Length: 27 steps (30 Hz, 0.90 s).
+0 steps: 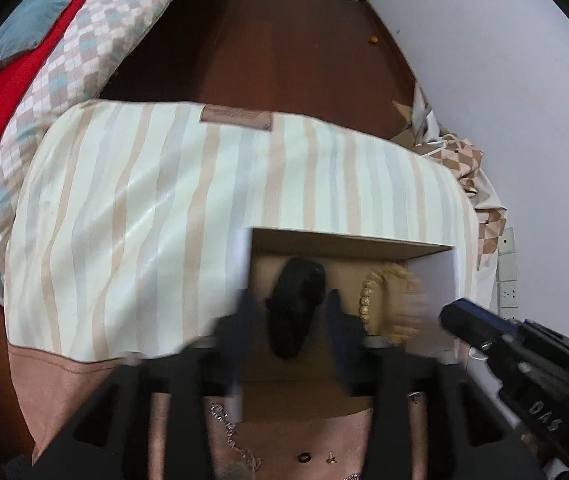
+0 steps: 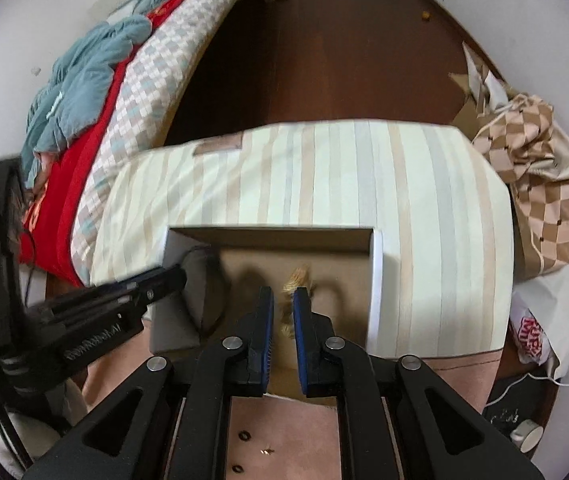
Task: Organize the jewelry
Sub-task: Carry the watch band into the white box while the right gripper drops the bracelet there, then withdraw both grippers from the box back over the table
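Note:
An open cardboard box (image 1: pixel 348 242) sits on the striped cloth; it also shows in the right wrist view (image 2: pixel 272 234). My left gripper (image 1: pixel 290 304) is open over the box, its fingers either side of a black bead bracelet (image 1: pixel 298 308) hanging or lying between them, blurred by motion. A gold bead bracelet (image 1: pixel 384 304) is at the box's right side. My right gripper (image 2: pixel 283 294) is shut on the gold bracelet (image 2: pixel 298 276) over the box floor. A small black ring (image 1: pixel 303 457) and a gold earring (image 1: pixel 330 458) lie on the pink cloth in front.
A silver chain (image 1: pixel 228 428) lies on the pink cloth at the lower left. Two black rings (image 2: pixel 244 436) and a gold stud (image 2: pixel 266 451) lie by the right gripper. A bed with checkered bedding (image 2: pixel 152 92) stands at left, a checkered bag (image 2: pixel 540 184) at right.

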### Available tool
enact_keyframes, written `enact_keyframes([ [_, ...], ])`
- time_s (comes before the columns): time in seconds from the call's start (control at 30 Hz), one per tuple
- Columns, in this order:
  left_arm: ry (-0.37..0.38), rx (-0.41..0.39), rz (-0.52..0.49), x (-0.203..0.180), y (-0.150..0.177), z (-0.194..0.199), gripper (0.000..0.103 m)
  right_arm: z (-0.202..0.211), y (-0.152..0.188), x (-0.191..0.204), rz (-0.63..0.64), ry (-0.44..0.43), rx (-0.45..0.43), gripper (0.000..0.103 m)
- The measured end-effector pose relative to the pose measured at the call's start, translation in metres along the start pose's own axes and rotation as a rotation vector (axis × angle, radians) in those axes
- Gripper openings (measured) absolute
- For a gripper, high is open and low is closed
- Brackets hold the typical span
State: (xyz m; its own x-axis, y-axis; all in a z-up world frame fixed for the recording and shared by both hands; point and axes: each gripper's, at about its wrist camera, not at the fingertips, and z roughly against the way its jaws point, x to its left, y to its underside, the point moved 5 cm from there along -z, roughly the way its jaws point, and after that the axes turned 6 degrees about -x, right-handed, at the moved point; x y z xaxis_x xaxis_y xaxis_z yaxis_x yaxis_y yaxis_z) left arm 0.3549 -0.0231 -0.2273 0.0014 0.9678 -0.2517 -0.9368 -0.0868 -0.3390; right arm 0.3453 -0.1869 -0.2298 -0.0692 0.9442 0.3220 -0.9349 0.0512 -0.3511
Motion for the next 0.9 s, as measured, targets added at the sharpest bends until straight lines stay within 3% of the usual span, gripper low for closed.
enact_keyframes([
  [0.03, -0.006, -0.013, -0.001, -0.001, 0.000, 0.003, 0.070, 0.001, 0.002, -0.001, 0.004, 0.005, -0.001, 0.034],
  [0.07, -0.016, -0.032, -0.008, -0.003, -0.001, 0.007, 0.077, 0.004, 0.004, -0.001, 0.008, 0.011, -0.005, 0.041],
  [0.1, -0.027, -0.039, -0.018, -0.004, -0.002, 0.010, 0.078, 0.007, 0.005, -0.002, 0.013, 0.019, -0.011, 0.050],
  [0.2, -0.046, -0.053, -0.034, -0.007, -0.002, 0.019, 0.078, 0.017, 0.011, -0.003, 0.031, 0.054, -0.032, 0.052],
  [0.27, -0.088, -0.079, -0.055, -0.005, 0.000, 0.027, 0.094, 0.023, 0.017, -0.005, 0.047, 0.120, -0.048, 0.061],
  [0.33, -0.123, -0.115, -0.066, -0.002, 0.002, 0.035, 0.101, 0.027, 0.023, -0.007, 0.061, 0.184, -0.063, 0.085],
  [0.4, -0.155, -0.144, -0.074, 0.002, 0.006, 0.042, 0.101, 0.027, 0.030, -0.011, 0.055, 0.219, -0.061, 0.095],
  [0.77, -0.274, -0.199, -0.100, 0.019, 0.033, 0.062, 0.102, 0.039, 0.048, 0.000, 0.069, 0.307, -0.123, 0.101],
  [0.9, -0.280, -0.216, -0.099, 0.019, 0.040, 0.074, 0.102, 0.051, 0.052, 0.006, 0.070, 0.312, -0.143, 0.102],
])
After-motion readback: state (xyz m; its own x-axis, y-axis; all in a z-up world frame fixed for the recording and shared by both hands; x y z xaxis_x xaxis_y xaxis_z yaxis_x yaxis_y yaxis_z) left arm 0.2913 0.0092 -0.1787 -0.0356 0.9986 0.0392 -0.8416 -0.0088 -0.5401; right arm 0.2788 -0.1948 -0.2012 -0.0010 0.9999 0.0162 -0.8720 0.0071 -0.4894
